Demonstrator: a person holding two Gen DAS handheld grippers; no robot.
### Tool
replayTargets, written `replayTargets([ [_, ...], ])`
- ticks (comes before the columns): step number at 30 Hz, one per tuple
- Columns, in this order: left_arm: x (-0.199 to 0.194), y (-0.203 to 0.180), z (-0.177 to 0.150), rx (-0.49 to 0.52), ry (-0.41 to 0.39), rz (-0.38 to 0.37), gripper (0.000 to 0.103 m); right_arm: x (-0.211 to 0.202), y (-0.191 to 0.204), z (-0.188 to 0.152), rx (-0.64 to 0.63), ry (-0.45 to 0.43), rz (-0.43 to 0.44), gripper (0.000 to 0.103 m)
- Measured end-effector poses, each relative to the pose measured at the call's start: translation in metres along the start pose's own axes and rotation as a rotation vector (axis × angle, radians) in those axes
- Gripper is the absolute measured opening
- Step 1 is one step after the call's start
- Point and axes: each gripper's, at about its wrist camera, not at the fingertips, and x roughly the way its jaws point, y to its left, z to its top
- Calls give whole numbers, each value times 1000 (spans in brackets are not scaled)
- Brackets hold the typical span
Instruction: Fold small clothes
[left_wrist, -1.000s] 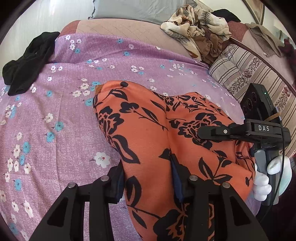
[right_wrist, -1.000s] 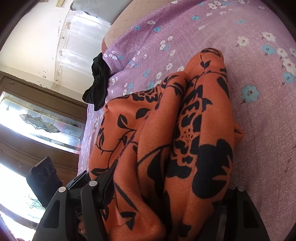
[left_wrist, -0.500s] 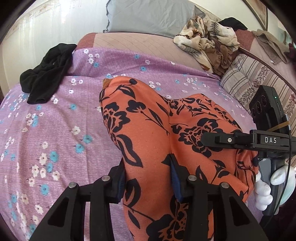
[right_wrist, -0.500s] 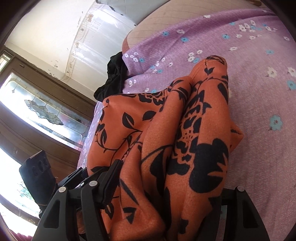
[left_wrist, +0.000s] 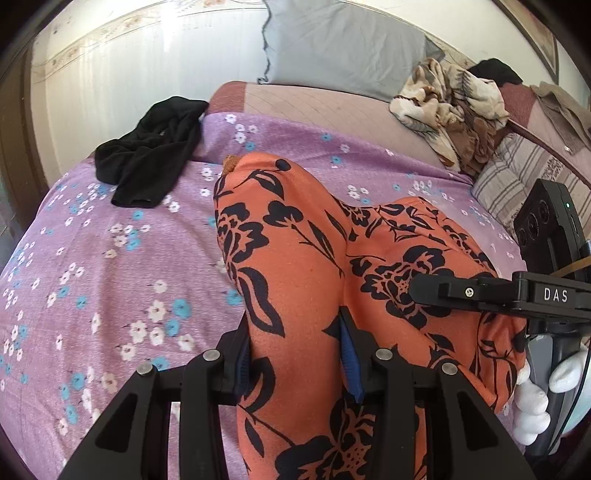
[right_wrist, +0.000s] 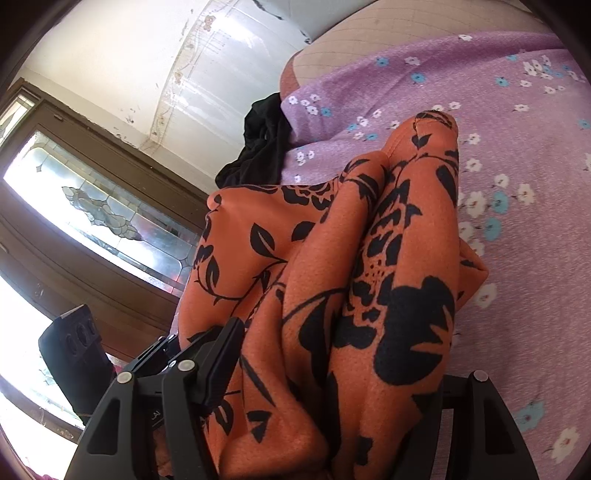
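Garment (left_wrist: 306, 266) held over the bedspread (left_wrist: 110, 280) between two grippers

Left gripper (left_wrist: 295, 358) grips its near edge, right gripper (right_wrist: 332, 369) beside it; dark cloth (left_wrist: 147, 151) lies far left, pillow (left_wrist: 340, 48) behind, crumpled pile (left_wrist: 450, 107) far right.

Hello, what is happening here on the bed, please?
A person is folding an orange garment with black flowers, with a gripper in each hand. The left gripper is shut on one bunched part of it, and the right gripper on another. The cloth is gathered in thick folds between them, above the purple sheet; its far end seems to rest on the sheet. A black garment lies at the far edge, and more clothes are piled by the pillows.
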Motion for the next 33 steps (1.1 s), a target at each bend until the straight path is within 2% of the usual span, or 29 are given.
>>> replayTargets([
  [10,-14,20,-1,-48,-4,33,43,11,18,-4,0,-6,20,68],
  [19,2,16,-8,-24,69,69,43,23,5,-7,36,38,-2,68],
  [33,23,19,-18,-8,119,98,43,46,-10,-7,47,82,-32,68],
])
